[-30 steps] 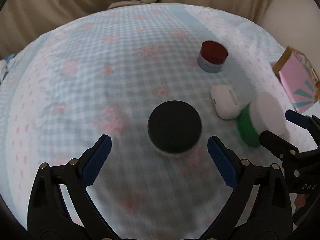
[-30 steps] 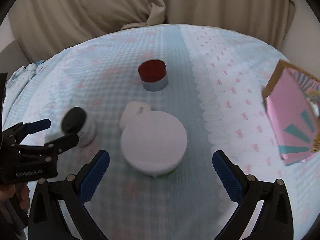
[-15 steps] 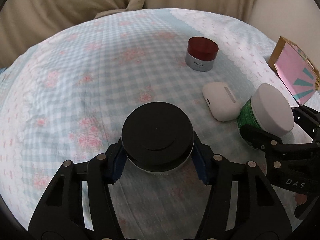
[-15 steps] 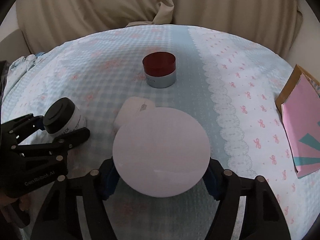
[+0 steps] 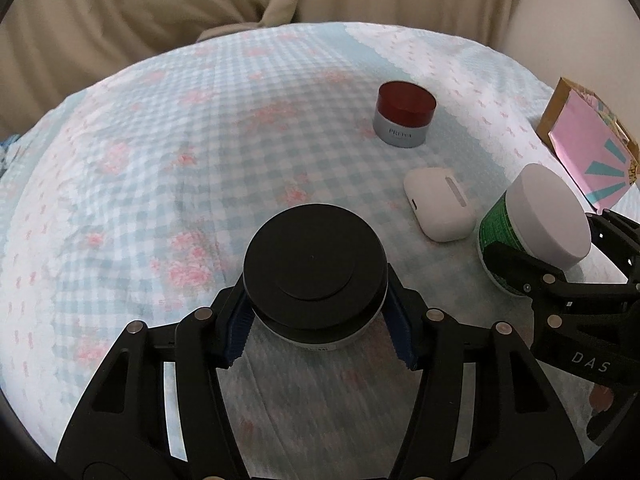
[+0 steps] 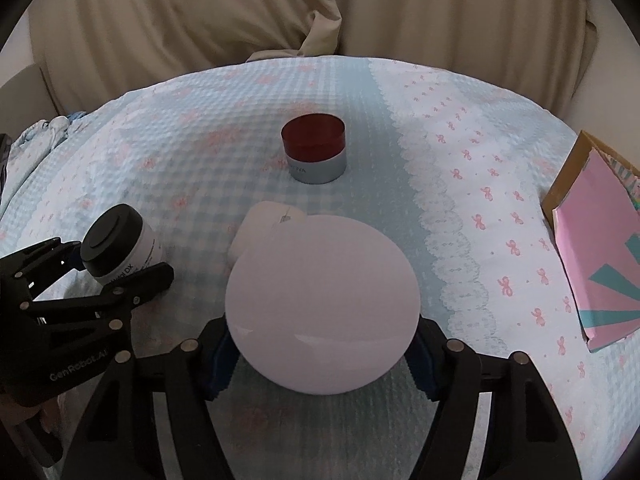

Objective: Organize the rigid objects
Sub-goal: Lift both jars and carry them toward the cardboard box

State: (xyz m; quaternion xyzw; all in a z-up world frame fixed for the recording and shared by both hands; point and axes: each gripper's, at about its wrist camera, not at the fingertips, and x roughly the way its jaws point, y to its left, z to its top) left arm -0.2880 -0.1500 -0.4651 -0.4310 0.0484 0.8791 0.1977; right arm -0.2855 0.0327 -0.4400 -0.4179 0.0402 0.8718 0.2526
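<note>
Jaws of left gripper [image 5: 320, 328] are clamped on black-lidded jar [image 5: 315, 264], right gripper [image 6: 320, 364] seemingly on white-lidded tub [image 6: 322, 306]; level lifts are advised.

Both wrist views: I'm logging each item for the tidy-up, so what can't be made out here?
- Earbud case: right wrist view, its near half is hidden behind the white-lidded jar.
- Black-lidded jar: left wrist view, the label is hidden under its lid; in the right view the print is too small.
- Pink box: cut off by the frame edge in the right view.
- Red-lidded jar: small print unreadable.
</note>
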